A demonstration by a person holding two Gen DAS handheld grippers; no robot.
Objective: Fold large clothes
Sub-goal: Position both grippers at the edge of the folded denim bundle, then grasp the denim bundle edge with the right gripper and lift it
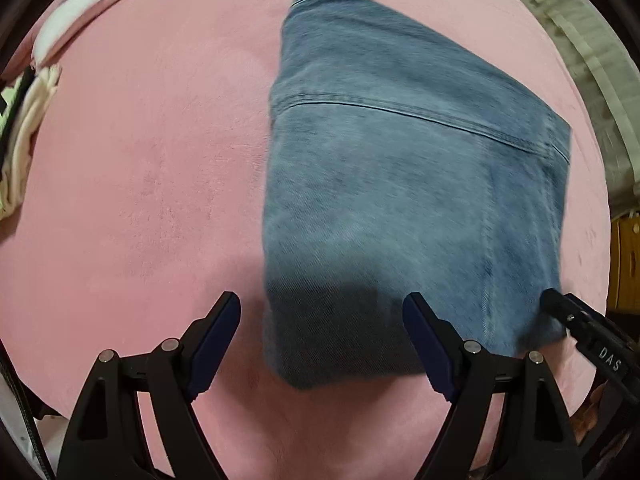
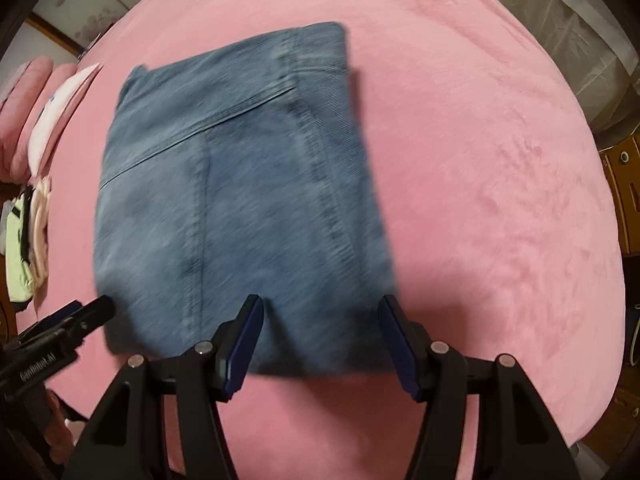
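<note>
Jeans (image 1: 400, 184) lay folded into a thick blue block on a pink blanket (image 1: 140, 200); they served as the landmark here. No container showed in either view.

Far left of the jeans, at the blanket's edge, sat a stack of pale clothes (image 1: 20, 148), and beyond it a white pillow (image 1: 92, 12). Bare blanket stretched between these and the jeans' left edge.

The left gripper (image 1: 322, 340) hung over the jeans' near left corner, jaws spread wide, one finger over the blanket, the other over denim; whether either pad touched could not be told.

The right gripper (image 2: 320, 336) stood at the jeans' near right corner, jaws parted about midway, denim between them, pressing nothing.

Right of the jeans, open blanket ran to its edge, with curtains (image 2: 560, 20) and a wooden cabinet (image 2: 624, 192) beyond.
</note>
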